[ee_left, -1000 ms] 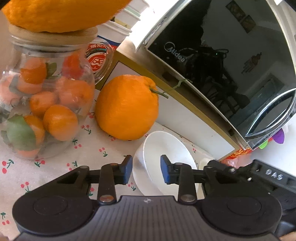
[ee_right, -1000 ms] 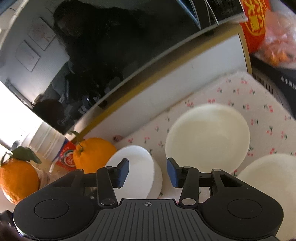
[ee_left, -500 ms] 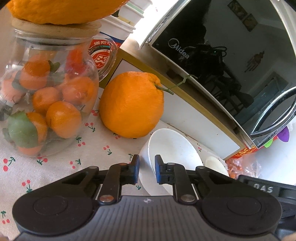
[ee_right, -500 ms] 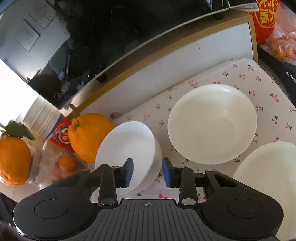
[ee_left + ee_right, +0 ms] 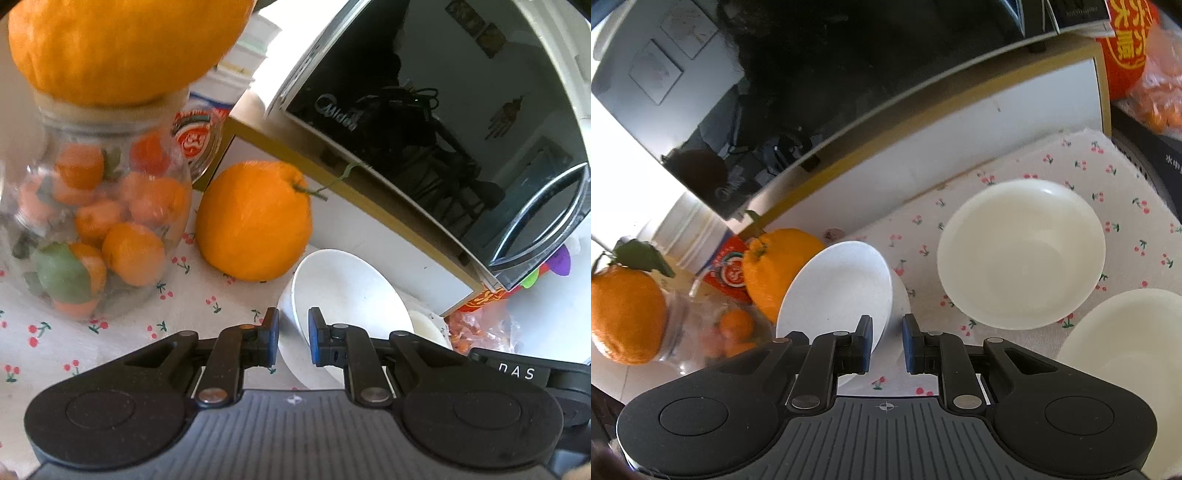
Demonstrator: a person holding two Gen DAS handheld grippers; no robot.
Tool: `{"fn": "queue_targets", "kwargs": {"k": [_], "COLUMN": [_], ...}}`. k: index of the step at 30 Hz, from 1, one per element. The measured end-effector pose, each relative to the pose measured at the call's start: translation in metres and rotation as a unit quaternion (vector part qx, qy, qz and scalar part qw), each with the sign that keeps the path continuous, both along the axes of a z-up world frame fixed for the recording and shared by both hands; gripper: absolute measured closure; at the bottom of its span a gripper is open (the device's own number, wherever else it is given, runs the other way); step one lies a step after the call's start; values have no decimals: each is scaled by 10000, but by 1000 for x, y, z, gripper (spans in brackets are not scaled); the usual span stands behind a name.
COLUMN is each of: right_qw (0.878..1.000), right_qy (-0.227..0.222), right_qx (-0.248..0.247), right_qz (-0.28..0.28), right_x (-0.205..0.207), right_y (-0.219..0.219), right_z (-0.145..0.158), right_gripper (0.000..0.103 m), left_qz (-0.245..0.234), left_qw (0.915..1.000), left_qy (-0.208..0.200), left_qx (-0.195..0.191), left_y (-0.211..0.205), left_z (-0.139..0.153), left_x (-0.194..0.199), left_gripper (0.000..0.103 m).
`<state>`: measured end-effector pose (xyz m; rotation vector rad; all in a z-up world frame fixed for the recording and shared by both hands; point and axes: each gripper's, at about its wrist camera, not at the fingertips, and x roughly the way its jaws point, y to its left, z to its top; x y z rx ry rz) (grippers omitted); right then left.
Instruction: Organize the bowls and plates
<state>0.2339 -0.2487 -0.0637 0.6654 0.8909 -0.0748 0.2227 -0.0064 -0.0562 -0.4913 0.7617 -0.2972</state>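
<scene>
A small white bowl (image 5: 351, 295) stands tilted on the cherry-print cloth (image 5: 207, 295), beside a big orange (image 5: 253, 221). My left gripper (image 5: 292, 341) is shut on the bowl's left rim, with the wall pinched between the blue pads. In the right wrist view the same white bowl (image 5: 834, 291) leans with its mouth toward the left. My right gripper (image 5: 887, 343) has its jaws closing on the right wall of the bowl, and the pads touch it. A wider cream bowl (image 5: 1021, 254) sits upright to the right, and a second cream dish (image 5: 1126, 350) lies nearer, at the right edge.
A glass jar (image 5: 96, 229) of small oranges, with another orange on its lid, stands close on the left. A microwave (image 5: 443, 129) on a white shelf blocks the back. A bag of oranges (image 5: 1160, 96) and a dark box (image 5: 1152, 155) lie at the far right.
Both pairs of jaws have narrowed from well apart to closed around the white bowl's rim. The bowl now leans more steeply than before.
</scene>
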Motion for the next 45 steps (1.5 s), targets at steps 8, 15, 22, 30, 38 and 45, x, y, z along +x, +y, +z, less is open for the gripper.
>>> {"fn": "queue_targets", "kwargs": {"k": [8, 15, 22, 30, 38, 45], "right_qw": [9996, 9992, 9990, 9987, 9977, 9968], "right_qy": [-122, -198, -262, -280, -326, -343], "right_qx": [-137, -187, -153, -111, -81, 36], "right_qz": [197, 301, 323, 412, 581, 721], "right_x": [-15, -30, -48, -74, -97, -113], "right_y": [13, 22, 28, 36, 46, 56], "right_z": [23, 45, 61, 72, 82, 79], "right_gripper": [86, 86, 86, 86, 86, 86], "left_qz": [-28, -42, -84, -141, -190, -219], "left_qw": [9999, 9996, 9991, 9985, 9984, 9980], "left_qy": [-52, -124, -179, -136, 9, 84], "left_qx": [132, 236, 376, 501, 540, 586], "left_y": [10, 10, 10, 15, 26, 41], "left_z": [19, 36, 49, 57, 59, 55], "left_x": [-16, -29, -44, -64, -88, -107], "left_gripper": [90, 90, 90, 90, 90, 90]}}
